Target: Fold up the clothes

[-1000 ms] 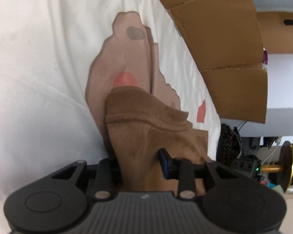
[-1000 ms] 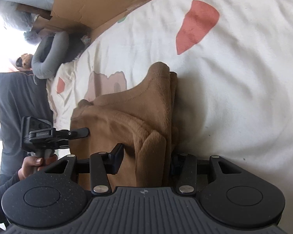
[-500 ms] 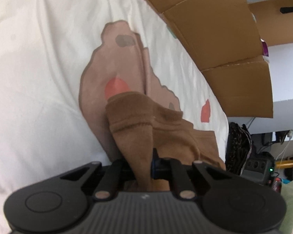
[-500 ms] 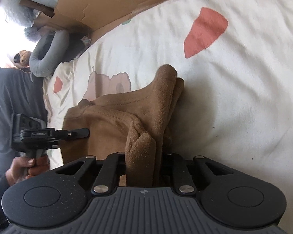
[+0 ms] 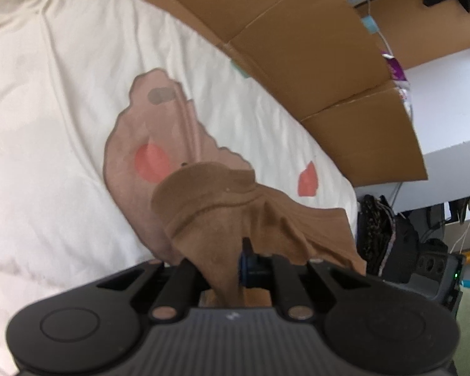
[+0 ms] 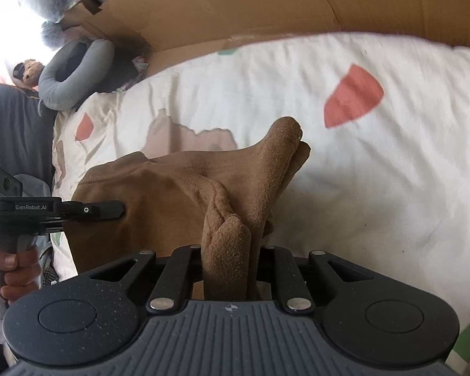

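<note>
both grippers (image 6: pixel 227 260) over white bedding (image 6: pixel 376 194)

Brown garment (image 5: pixel 222 206), red-spotted cream sheet (image 5: pixel 47 125)

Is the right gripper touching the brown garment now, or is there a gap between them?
Touching. In the right wrist view, the right gripper has its jaws pinched on a bunched fold of the brown garment, with no gap visible.
</note>
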